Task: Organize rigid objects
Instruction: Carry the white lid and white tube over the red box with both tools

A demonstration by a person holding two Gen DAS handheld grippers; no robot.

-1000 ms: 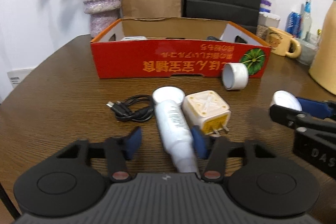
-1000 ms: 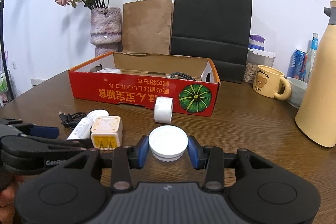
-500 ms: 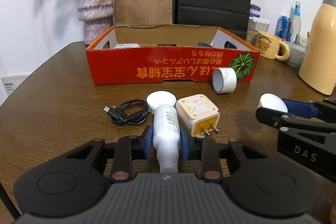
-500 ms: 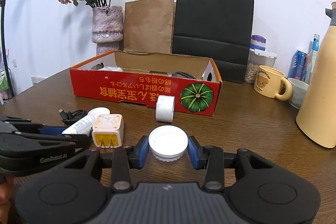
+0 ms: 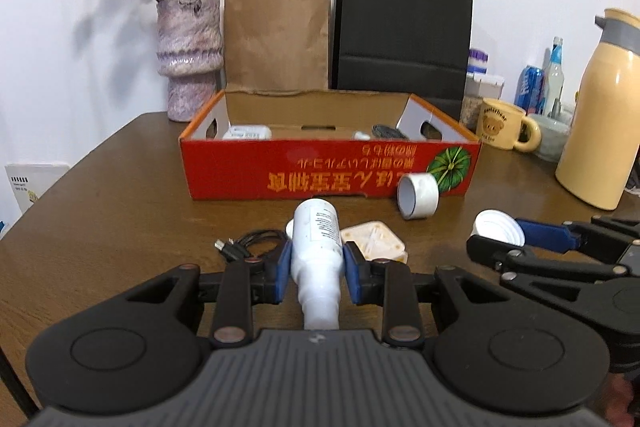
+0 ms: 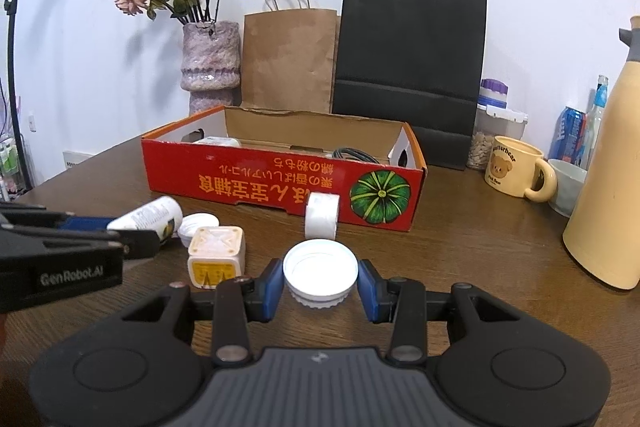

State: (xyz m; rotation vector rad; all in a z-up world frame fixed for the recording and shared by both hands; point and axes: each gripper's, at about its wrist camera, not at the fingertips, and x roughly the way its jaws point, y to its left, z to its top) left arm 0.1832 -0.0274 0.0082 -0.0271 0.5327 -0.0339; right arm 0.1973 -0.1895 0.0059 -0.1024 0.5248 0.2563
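Note:
My left gripper [image 5: 316, 263] is shut on a white bottle [image 5: 317, 231]. The bottle is lifted off the wooden table, base pointing away toward the red cardboard box [image 5: 328, 175]. Below it lie a cream plug-in charger cube [image 5: 374, 239], a coiled black cable [image 5: 250, 243] and a small white cap [image 6: 198, 223]. My right gripper [image 6: 320, 283] is shut on a round white lid [image 6: 320, 263], to the right of the charger [image 6: 218, 247]. A white tape roll [image 6: 322, 215] stands against the box front. The box holds a white device and a dark cable.
Behind the box stand a vase of dried roses [image 5: 190, 55], a brown paper bag [image 5: 276, 35] and a black paper bag [image 5: 404, 31]. At the right are a bear mug [image 6: 516, 171], a bowl, cans and a tall cream flask [image 6: 612, 167].
My left gripper has shut on the white bottle and raised it off the table. The right gripper and its lid have stayed put.

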